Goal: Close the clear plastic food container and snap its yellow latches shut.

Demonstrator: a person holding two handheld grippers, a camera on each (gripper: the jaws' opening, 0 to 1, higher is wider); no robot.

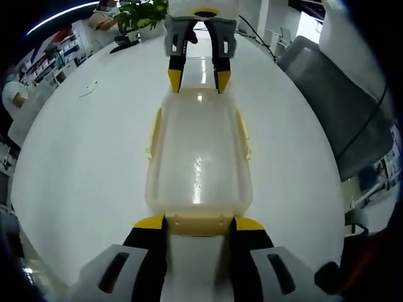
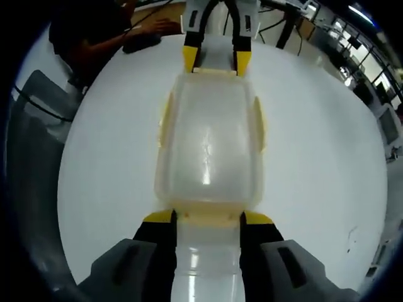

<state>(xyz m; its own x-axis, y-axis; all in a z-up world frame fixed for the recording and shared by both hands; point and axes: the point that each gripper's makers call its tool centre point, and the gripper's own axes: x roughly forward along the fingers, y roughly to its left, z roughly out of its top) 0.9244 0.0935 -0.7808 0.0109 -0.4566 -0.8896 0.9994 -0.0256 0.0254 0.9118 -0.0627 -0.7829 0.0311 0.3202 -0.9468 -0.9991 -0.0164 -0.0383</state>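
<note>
The clear plastic food container (image 1: 199, 160) lay on the round white desk (image 1: 82, 163), its lid down on the box, stretched lengthwise between the two pairs of tongs. In the left gripper view the left tongs (image 1: 199, 223) rose from six o'clock, their yellow tips standing apart on either side of the yellow latch (image 1: 199, 224) at the container's near end, close against it; whether they pressed on it I could not tell. At twelve o'clock in the same view the right tongs (image 1: 199, 80) came in from the far side, also spread, their tips reaching the container's far end.

The right gripper view showed the same arrangement from the other end: the right tongs at six o'clock with tips apart beside the near latch (image 2: 208, 218), the left tongs at twelve o'clock, spread across the far latch (image 2: 216, 71). The container sat in the middle of that view, glare from the ceiling lights running down its lid. Pale yellow side latches (image 2: 259, 123) showed along both long sides, lying close against the walls; whether they were snapped home I could not tell.

A grey chair (image 1: 340, 107) stood at the desk's edge around two o'clock in the left gripper view, and a potted plant (image 1: 141, 14) sat at the desk's far rim near eleven o'clock. A person's hand (image 2: 154, 26) rested on the desk at eleven o'clock in the right gripper view.
</note>
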